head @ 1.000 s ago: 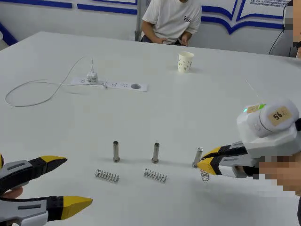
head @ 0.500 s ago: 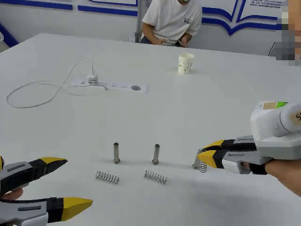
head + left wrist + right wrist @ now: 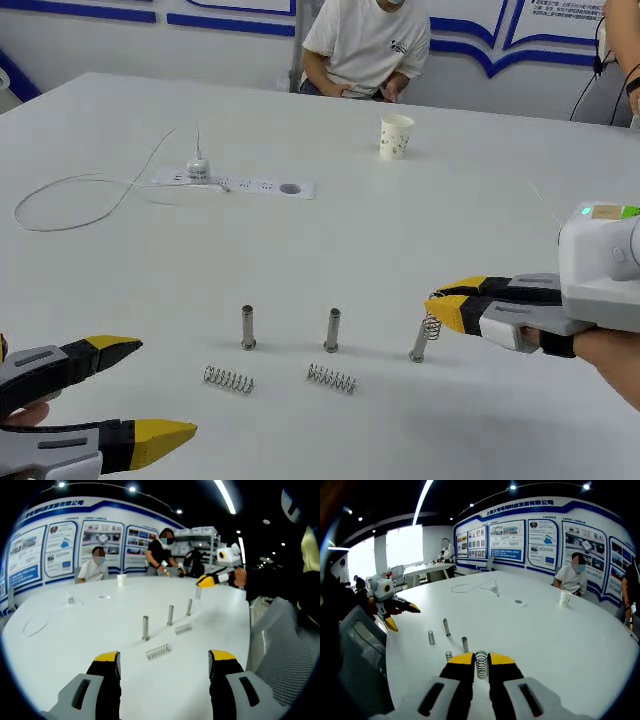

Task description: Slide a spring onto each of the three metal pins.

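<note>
A: At the white table [image 3: 450,200], what's held?
B: R gripper [image 3: 436,305] pinches a spring [image 3: 431,326] by the top of the leaning right pin [image 3: 418,345].
A: L gripper [image 3: 165,388]?
B: Jaws spread, well off to the left; left spring [image 3: 228,377] lies flat just before the left pin [image 3: 247,327], mid spring [image 3: 330,376] before the mid pin [image 3: 331,329].

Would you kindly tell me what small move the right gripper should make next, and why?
Probably shift the right gripper slightly so the spring pinched in its jaws centres over the top of the rightmost pin, then lower it. The spring hangs right at the pin's top and does not seem to be slid down it yet, and the pin looks a little tilted, so aligning first seems safer.
</note>
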`<state>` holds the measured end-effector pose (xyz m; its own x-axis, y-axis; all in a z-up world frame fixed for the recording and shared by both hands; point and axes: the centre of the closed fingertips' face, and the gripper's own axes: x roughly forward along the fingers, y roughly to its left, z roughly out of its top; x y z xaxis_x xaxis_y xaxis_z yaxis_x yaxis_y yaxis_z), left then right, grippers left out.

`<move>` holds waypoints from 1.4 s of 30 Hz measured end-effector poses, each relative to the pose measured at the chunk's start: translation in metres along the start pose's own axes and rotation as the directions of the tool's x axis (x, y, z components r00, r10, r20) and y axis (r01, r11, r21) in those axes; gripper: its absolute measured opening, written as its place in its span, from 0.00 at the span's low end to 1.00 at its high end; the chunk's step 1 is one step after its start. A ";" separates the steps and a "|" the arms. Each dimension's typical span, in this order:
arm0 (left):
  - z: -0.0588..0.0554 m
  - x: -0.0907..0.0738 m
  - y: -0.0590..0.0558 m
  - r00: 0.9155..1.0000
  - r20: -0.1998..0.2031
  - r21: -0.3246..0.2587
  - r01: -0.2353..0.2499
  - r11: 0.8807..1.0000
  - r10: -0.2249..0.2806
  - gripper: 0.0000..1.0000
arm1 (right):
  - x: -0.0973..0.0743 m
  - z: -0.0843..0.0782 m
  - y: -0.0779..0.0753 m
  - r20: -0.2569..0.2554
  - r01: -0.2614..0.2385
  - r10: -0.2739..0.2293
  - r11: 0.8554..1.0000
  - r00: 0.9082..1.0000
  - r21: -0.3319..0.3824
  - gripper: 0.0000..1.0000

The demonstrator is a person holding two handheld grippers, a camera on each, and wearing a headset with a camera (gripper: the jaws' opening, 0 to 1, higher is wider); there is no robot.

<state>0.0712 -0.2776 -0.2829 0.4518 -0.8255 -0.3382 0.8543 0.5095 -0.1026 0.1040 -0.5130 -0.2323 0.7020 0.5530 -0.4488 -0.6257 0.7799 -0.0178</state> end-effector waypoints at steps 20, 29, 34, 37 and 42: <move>-0.002 -0.001 0.003 1.000 0.001 -0.012 -0.007 1.000 0.007 0.73 | 0.004 0.006 -0.016 0.098 0.062 -0.066 0.997 0.993 0.038 0.12; -0.002 0.000 0.003 1.000 0.002 -0.017 -0.008 1.000 0.008 0.73 | 0.008 -0.001 -0.020 0.097 0.065 -0.070 0.996 0.993 0.053 0.12; -0.002 -0.001 0.003 1.000 0.003 -0.018 -0.010 1.000 0.010 0.73 | 0.010 -0.005 -0.021 0.097 0.066 -0.071 0.996 0.993 0.056 0.12; -0.002 -0.001 0.003 1.000 0.002 -0.019 -0.010 1.000 0.010 0.73 | 0.011 -0.006 -0.023 0.096 0.068 -0.074 0.996 0.993 0.060 0.12; -0.003 -0.001 0.004 1.000 0.001 -0.019 -0.011 1.000 0.011 0.73 | 0.013 -0.010 -0.024 0.093 0.067 -0.073 0.995 0.993 0.073 0.12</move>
<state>0.0733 -0.2744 -0.2857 0.4613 -0.8204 -0.3379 0.8443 0.5229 -0.1171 0.1252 -0.5275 -0.2464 0.7747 0.5193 -0.3608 -0.5510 0.8343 0.0178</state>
